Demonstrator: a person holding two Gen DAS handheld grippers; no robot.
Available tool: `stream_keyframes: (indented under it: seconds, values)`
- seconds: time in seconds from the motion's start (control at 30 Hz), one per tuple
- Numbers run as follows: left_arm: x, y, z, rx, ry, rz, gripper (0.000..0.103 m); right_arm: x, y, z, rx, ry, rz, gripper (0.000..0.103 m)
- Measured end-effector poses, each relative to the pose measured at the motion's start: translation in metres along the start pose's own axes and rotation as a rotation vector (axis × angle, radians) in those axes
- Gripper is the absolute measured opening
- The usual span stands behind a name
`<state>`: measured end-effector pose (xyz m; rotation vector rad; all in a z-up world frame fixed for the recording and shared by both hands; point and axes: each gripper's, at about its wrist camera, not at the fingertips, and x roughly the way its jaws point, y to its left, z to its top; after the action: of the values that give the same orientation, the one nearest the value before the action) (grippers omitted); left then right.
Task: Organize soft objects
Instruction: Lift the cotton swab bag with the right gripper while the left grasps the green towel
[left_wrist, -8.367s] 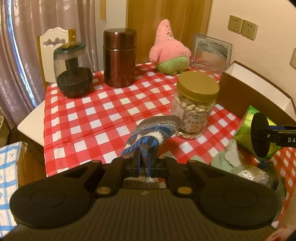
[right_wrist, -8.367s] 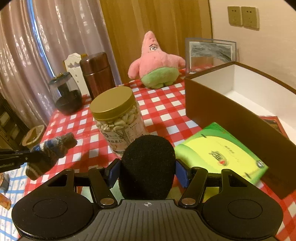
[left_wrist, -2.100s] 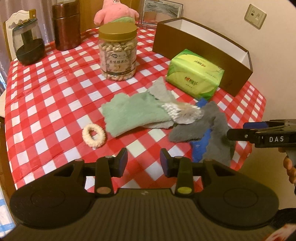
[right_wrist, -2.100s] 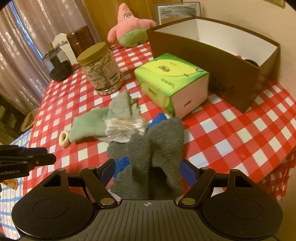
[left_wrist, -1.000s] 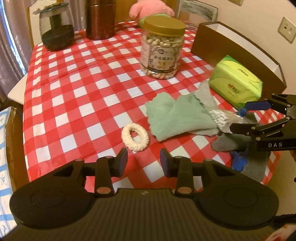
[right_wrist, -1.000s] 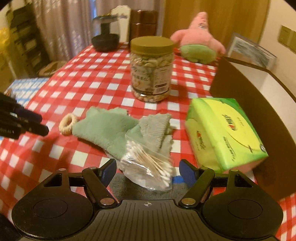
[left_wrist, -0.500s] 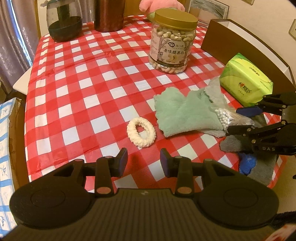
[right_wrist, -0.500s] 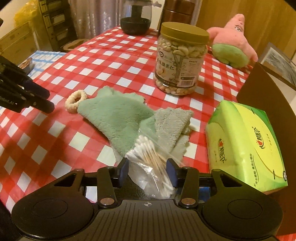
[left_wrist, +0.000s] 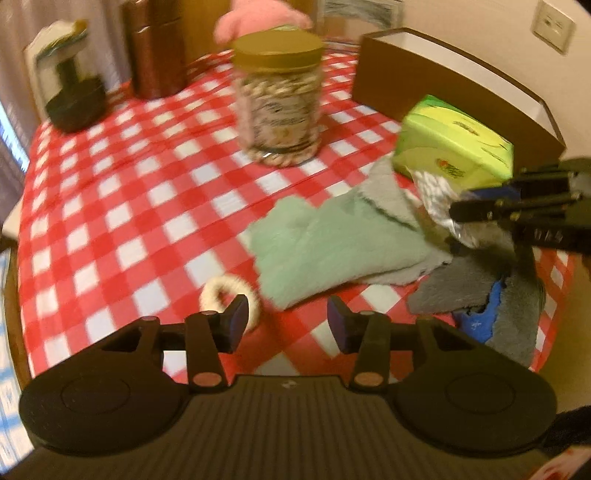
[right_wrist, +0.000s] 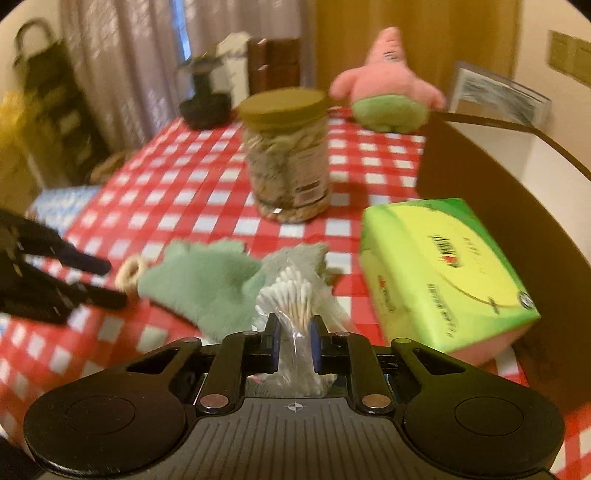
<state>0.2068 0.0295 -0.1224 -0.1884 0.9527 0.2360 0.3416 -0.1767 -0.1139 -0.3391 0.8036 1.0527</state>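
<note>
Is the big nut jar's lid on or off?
On. The gold lid sits flat on top of the nut jar, which stands upright on the checked tablecloth.

No readable text, print on the tissue pack (right_wrist: 443, 266) and jar label (right_wrist: 306, 184) blurred

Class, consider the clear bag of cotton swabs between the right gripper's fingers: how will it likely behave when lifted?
The bag of cotton swabs looks like thin crinkled film, so it will probably sag and slip. The right gripper, whose jaws have just been closing, pinches only film; the swabs may shift. It is likely very light.
</note>
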Motion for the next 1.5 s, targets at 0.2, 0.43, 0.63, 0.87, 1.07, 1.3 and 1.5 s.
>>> stream_keyframes:
  seconds: [0.2,0.43,0.63,0.87,1.07,1.3,1.5]
  values:
    - [0.016,-0.028,0.014,0.167,-0.06,-0.015,0.066,-0.025,-0.015,0.003,0.132,-0.034,-0.011,0.016]
    - [0.04,-0.049,0.021,0.321,-0.069,-0.031,0.068,-0.042,-0.026,-0.006,0.191,-0.035,-0.054,0.016]
    - [0.059,-0.051,0.021,0.352,-0.026,-0.038,0.07,-0.052,-0.032,-0.016,0.222,-0.037,-0.068,0.016]
    - [0.065,-0.05,0.026,0.343,-0.013,-0.047,0.055,-0.056,-0.031,-0.02,0.23,-0.036,-0.065,0.016]
    - [0.061,-0.048,0.028,0.351,-0.017,-0.053,0.031,-0.059,-0.03,-0.02,0.228,-0.044,-0.065,0.016]
    - [0.055,-0.049,0.029,0.369,-0.033,-0.057,0.02,-0.066,-0.028,-0.021,0.224,-0.059,-0.069,0.016]
    - [0.046,-0.05,0.029,0.372,-0.058,-0.048,0.018,-0.073,-0.027,-0.023,0.223,-0.074,-0.077,0.016]
